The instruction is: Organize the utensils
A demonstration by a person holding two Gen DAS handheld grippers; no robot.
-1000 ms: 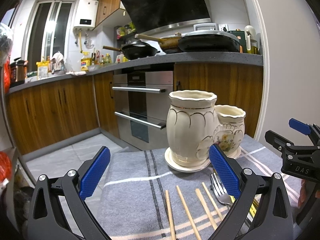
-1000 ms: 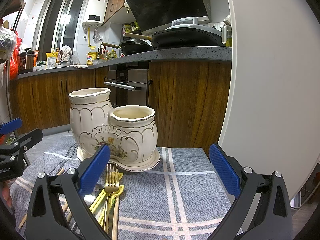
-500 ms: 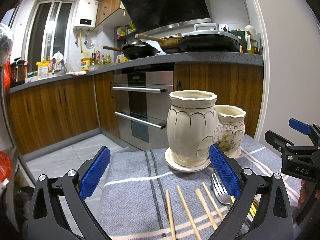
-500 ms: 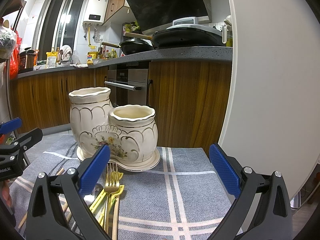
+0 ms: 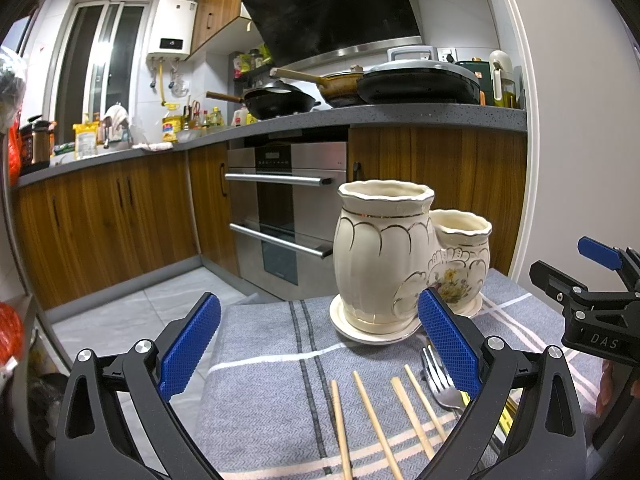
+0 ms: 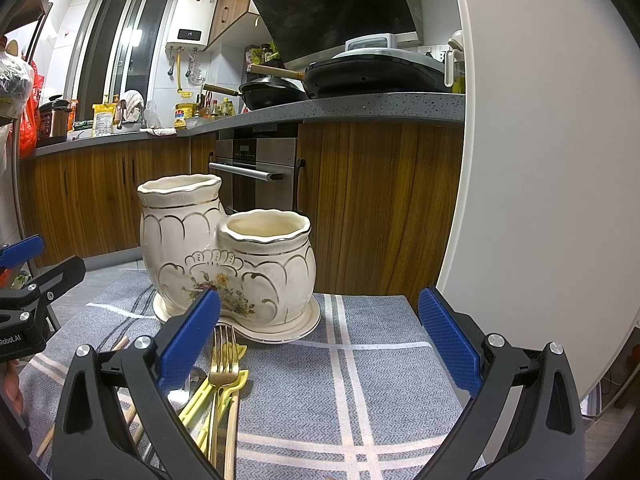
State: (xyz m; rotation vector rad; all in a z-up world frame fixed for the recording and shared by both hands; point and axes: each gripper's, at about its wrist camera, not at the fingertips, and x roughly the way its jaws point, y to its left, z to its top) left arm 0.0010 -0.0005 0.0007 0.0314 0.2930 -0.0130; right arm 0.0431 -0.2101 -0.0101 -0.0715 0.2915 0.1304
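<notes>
Seemingly nothing has shifted: both tongs, left [image 5: 318,344] and right [image 6: 318,342], hover agape, empty, before the holder [image 6: 224,256].

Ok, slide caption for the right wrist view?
Open right tool above gold fork before empty cream ceramic double-pot holder on grey cloth.

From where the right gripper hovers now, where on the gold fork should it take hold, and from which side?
Probably the gold fork at its neck, just behind the tines, coming from above with one finger on each side. It lies flat on the grey cloth, tines toward the ceramic holder, partly over yellow utensils, so the open right gripper must pinch only its narrow stem.
</notes>
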